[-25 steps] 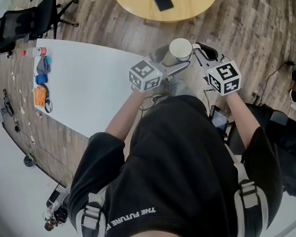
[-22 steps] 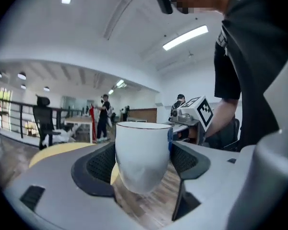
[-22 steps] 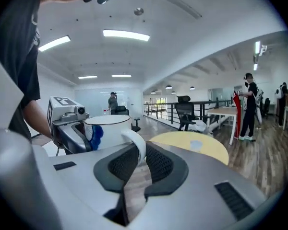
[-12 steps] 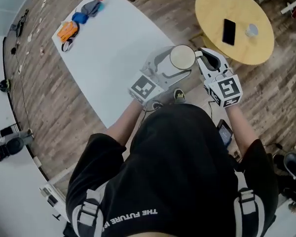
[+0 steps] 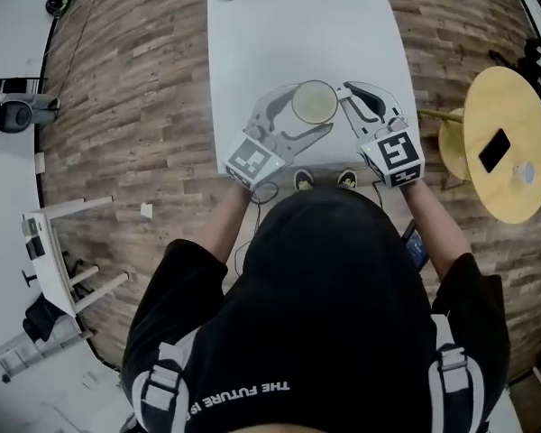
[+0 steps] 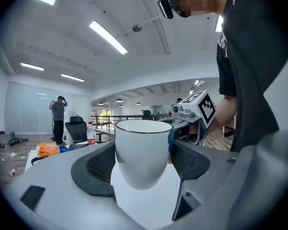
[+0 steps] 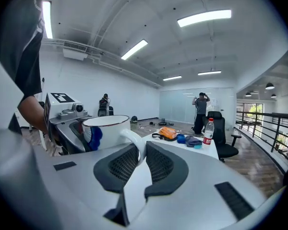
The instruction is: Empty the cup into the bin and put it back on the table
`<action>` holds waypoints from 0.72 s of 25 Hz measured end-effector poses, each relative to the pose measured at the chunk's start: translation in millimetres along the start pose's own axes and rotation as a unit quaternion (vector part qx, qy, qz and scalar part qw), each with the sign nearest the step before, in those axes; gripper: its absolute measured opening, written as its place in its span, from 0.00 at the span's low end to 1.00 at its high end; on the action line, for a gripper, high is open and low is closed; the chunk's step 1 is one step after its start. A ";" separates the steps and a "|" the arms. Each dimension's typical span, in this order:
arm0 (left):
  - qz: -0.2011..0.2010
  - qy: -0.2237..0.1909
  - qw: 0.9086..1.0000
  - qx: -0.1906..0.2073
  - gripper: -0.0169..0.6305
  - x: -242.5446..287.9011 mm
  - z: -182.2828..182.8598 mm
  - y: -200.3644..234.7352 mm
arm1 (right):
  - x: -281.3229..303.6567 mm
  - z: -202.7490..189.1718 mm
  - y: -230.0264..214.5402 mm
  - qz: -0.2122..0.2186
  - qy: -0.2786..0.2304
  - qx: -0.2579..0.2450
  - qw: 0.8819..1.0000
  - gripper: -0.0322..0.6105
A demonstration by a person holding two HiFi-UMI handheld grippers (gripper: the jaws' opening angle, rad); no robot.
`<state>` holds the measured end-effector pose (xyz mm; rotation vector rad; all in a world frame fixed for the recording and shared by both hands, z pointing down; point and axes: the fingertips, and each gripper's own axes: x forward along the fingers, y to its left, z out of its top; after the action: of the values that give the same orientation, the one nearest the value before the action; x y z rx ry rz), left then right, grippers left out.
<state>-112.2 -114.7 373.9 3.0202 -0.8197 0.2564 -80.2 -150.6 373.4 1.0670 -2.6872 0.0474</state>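
A white cup point(image 5: 314, 103) with a dark rim is held upright over the near end of the long white table point(image 5: 288, 25). My left gripper point(image 5: 293, 121) is shut on the cup's body, whose round wall point(image 6: 143, 150) fills the gap between the dark pads. My right gripper point(image 5: 346, 99) comes in from the right and is shut on the cup's handle point(image 7: 133, 142), with the cup point(image 7: 107, 128) just beyond its jaws. In the left gripper view my right gripper point(image 6: 191, 123) shows behind the cup. The cup's inside is hidden in the gripper views. No bin is in view.
A round yellow table point(image 5: 514, 106) with a black phone point(image 5: 493, 150) stands at the right. On the white table's far end lie an orange item point(image 7: 167, 132), blue cloths and a water bottle point(image 7: 209, 128); an office chair point(image 7: 223, 131) is beyond. A white rack point(image 5: 50, 255) stands left.
The person has turned away from the round table to face the long white table, which now lies straight ahead. Both grippers have kept hold of the cup throughout.
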 end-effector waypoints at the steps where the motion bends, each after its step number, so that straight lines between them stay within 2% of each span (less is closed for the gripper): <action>1: 0.006 0.005 1.000 -0.001 0.57 -2.5 -6.8 6.8 | 9.5 -3.2 1.6 0.007 0.006 -0.001 1.000 0.14; 5: 0.011 0.031 0.999 -0.019 0.57 -3.3 -43.7 22.8 | 37.2 -31.8 6.1 0.022 0.043 0.005 0.999 0.14; 11: -0.004 0.088 0.996 -0.025 0.57 26.6 -118.0 40.3 | 70.4 -109.8 -11.6 0.018 0.110 0.026 0.993 0.14; 14: -0.010 0.115 0.993 -0.013 0.57 39.7 -155.4 45.8 | 83.4 -148.2 -18.2 0.013 0.127 0.034 0.991 0.14; 18: -0.016 0.148 0.988 -0.037 0.57 41.9 -198.9 44.7 | 91.5 -178.1 -17.6 0.015 0.145 0.029 0.989 0.14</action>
<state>-130.2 -165.6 574.8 2.8255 -0.7358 0.6396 -93.5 -203.3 566.9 0.9536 -2.4520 0.2655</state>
